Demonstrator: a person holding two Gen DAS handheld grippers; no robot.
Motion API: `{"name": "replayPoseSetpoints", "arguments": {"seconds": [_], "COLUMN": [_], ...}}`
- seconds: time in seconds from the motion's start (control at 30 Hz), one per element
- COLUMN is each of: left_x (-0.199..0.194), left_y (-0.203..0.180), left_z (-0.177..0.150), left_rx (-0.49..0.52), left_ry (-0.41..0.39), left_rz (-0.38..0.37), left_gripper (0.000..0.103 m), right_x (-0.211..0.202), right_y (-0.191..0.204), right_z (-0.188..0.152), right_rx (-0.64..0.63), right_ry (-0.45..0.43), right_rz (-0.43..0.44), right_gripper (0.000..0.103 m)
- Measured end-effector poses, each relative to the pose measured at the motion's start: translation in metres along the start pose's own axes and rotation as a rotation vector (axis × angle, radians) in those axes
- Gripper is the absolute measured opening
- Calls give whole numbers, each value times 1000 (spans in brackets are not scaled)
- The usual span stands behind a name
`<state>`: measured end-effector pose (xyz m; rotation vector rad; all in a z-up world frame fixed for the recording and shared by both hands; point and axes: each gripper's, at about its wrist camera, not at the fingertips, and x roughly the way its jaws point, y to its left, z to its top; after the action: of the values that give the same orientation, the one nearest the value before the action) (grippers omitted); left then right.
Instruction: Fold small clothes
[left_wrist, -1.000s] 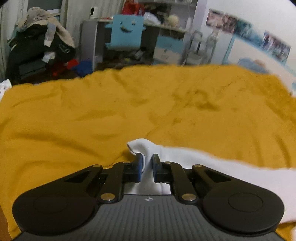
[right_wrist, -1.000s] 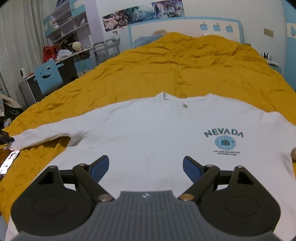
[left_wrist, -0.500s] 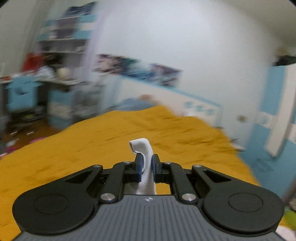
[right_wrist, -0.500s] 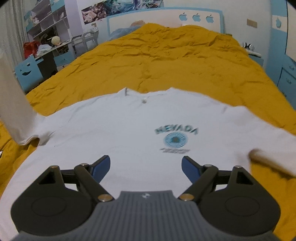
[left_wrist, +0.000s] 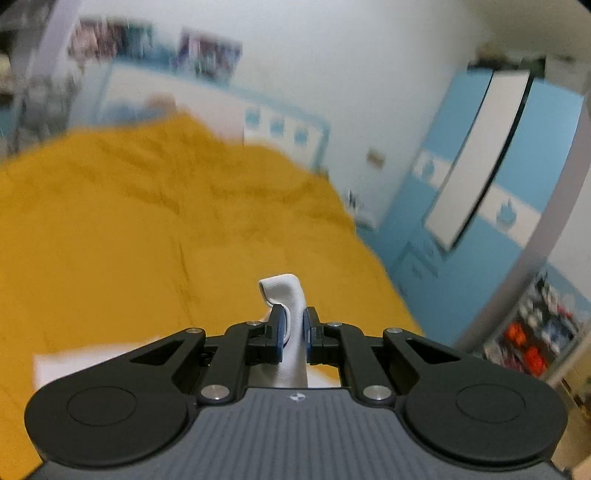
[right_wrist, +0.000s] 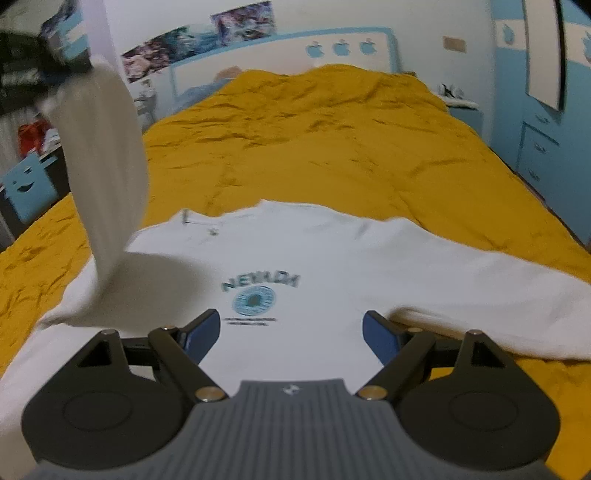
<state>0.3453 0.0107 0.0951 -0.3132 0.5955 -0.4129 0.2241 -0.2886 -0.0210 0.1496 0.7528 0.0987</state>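
Left gripper (left_wrist: 294, 330): jaws nearly together, pinching the cuff of the white knit long sleeve (left_wrist: 284, 295), which stands up between the blue pads. In the right wrist view the sleeve (right_wrist: 107, 155) hangs lifted at the left, running from the cuff at upper left down to the shoulder of the white long-sleeved NEVADA-print sweatshirt (right_wrist: 314, 258), which lies face up on the mustard-yellow bedspread (right_wrist: 332, 147).

Key relation: sleeve's long axis is now steep, with the sweatshirt body to the right of the held cuff. Judgement: the fold calls for carrying the cuff rightward across the chest; the left gripper is the nearer and the only one engaged.

Right gripper (right_wrist: 290, 330): jaws wide apart, holding nothing, hovering over the lower front below the print. The other sleeve (right_wrist: 480, 295) lies flat to the right.

View difference: left wrist view shows the pinch itself but almost nothing of the sweatshirt body; right wrist view shows the layout, with the left gripper only a dark blur.
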Motion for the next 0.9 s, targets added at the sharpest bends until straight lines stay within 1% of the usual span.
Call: {"name": "replayPoseSetpoints", "arguments": {"seconds": [0.03,0.1,0.13,0.2,0.27,0.3,0.37,0.4,0.43,0.47,0.53,0.57,0.63,0.7,0.77,0.83,0.9], "left_x": [19,47,63,81,103,110,116,116,113,106,87,79,60,40,21,7,-6], "left_y": [1,7,7,6,2,0,-3,-3,-2,2,16,24,49,79,118,160,203], "left_z": [-14,-30,-43,-63,-79,-87,-96,-97,-97,-95,-85,-82,-76,-72,-70,-67,-66], "left_rx": [1,18,26,38,49,44,41,44,49,54,59,60,70,87,92,46,-31], "left_ry": [49,127,174,229,291,325,361,363,351,314,260,241,202,165,141,141,135], "left_rz": [-2,8,4,2,-20,-38,-61,-70,-81,-87,-77,-59,7,107,217,309,389], "left_gripper": [11,11,11,12,14,14,26,42,52,56,60,60,60,61,61,62,62], "right_x": [3,8,11,17,24,27,34,36,39,43,50,53,61,70,80,91,101], "right_y": [-4,-13,-17,-22,-25,-25,-24,-24,-22,-21,-16,-12,-8,-7,-9,-13,-19], "right_z": [-2,-4,-5,-7,-8,-7,-5,-4,-3,-1,2,3,6,8,9,9,11], "right_rx": [8,26,32,41,49,52,52,50,48,45,34,29,30,44,64,101,138], "right_ry": [3,11,14,23,27,28,27,25,24,24,23,23,21,26,34,46,57], "right_rz": [-4,-12,-16,-23,-24,-23,-21,-19,-16,-10,4,10,32,40,23,-2,-14], "right_gripper": [80,78,78,77,76,73,73,73,73,73,73,73,72,72,69,62,61]}}
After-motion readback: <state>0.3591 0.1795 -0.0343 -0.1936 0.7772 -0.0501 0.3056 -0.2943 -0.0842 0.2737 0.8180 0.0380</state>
